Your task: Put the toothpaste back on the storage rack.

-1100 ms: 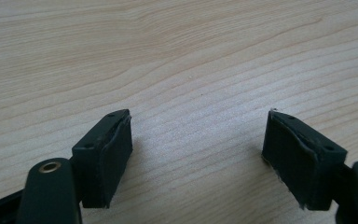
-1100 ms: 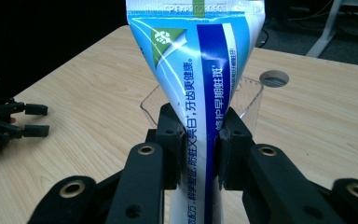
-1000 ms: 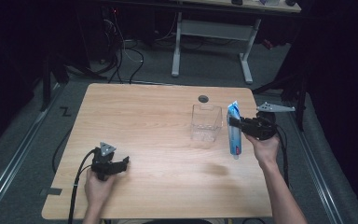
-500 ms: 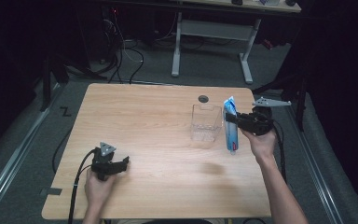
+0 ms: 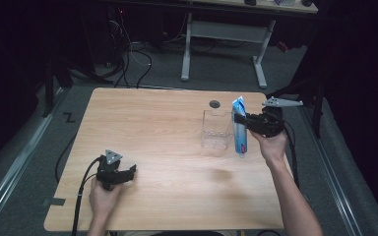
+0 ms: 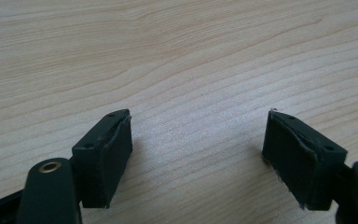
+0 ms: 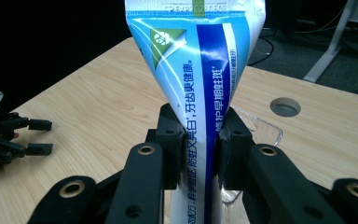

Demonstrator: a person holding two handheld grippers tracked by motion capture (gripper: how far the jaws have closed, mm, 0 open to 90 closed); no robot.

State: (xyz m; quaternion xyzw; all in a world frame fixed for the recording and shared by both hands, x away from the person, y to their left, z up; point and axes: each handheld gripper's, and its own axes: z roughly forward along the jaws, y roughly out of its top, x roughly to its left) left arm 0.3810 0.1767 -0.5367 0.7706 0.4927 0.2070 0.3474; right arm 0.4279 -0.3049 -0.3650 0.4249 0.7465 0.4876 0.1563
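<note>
A blue and white toothpaste tube [image 5: 239,132] hangs upright, crimped end up, with my right gripper [image 5: 242,122] shut on its middle. In the right gripper view its pads pinch the tube [image 7: 200,60] from both sides at my right gripper [image 7: 200,140]. The tube is just to the right of a clear plastic container [image 5: 216,130] that stands on the table; its rim [image 7: 261,128] shows behind the jaws. My left gripper [image 5: 129,172] rests low at the front left, jaws open and wide apart over bare wood [image 6: 196,154]. It also appears far off as the left gripper [image 7: 39,136].
The wooden table [image 5: 152,123] has a round cable hole [image 5: 214,103] behind the container. A white desk frame [image 5: 221,44] and cables stand on the dark floor beyond the far edge. Black cables trail from both grippers off the table's front and right.
My right gripper has carried the tube a little up and to the left, closer to the clear container. The left gripper has stayed put.
</note>
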